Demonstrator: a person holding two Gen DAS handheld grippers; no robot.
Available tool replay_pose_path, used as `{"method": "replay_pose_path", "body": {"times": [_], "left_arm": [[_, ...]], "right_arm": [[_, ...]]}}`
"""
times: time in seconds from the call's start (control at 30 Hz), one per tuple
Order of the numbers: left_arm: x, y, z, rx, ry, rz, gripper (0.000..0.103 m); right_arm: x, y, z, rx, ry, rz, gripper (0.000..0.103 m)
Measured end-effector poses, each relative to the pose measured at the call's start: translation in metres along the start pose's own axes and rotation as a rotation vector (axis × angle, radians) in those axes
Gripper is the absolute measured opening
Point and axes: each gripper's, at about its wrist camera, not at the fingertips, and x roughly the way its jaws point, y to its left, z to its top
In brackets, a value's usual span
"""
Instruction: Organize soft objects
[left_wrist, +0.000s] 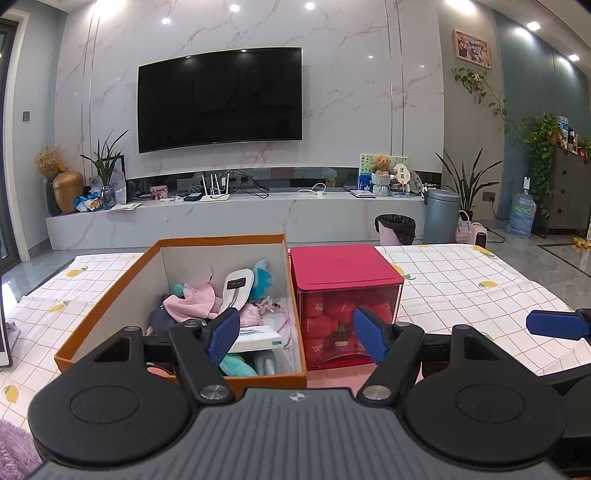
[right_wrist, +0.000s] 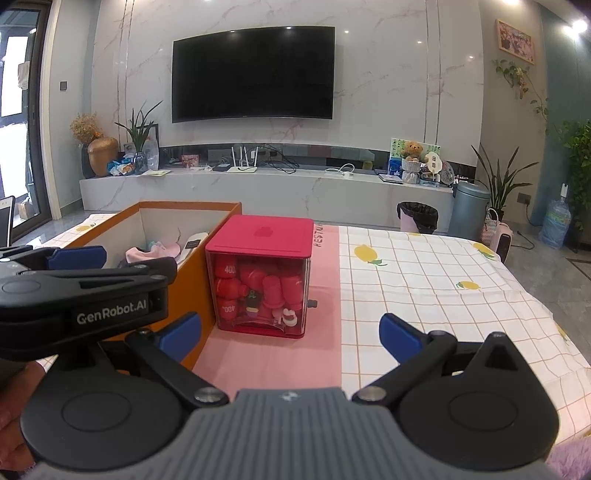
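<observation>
A table covered with a lemon-print cloth (right_wrist: 424, 280) is set before a marble television wall. An orange box (left_wrist: 110, 317) holding the soft objects (left_wrist: 195, 301) stands on it, touching a red-lidded container (right_wrist: 258, 280) on its right side. The left gripper (left_wrist: 295, 334) is held with jaws apart and nothing between them; the soft objects lie just ahead and slightly left of it, making it the nearer tool. The right gripper (right_wrist: 290, 338) is likewise spread and unloaded, and faces the container. The box's long axis runs away from the grippers.
</observation>
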Motion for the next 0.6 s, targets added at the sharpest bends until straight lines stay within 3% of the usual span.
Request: {"method": "replay_pose_path", "body": {"times": [0.6], "left_arm": [[-0.0031,-0.0018,0.0001,-0.007,-0.001,-0.002,0.083]], "right_arm": [[-0.0014,-0.0013,0.0004,0.003,0.002,0.005,0.1]]}}
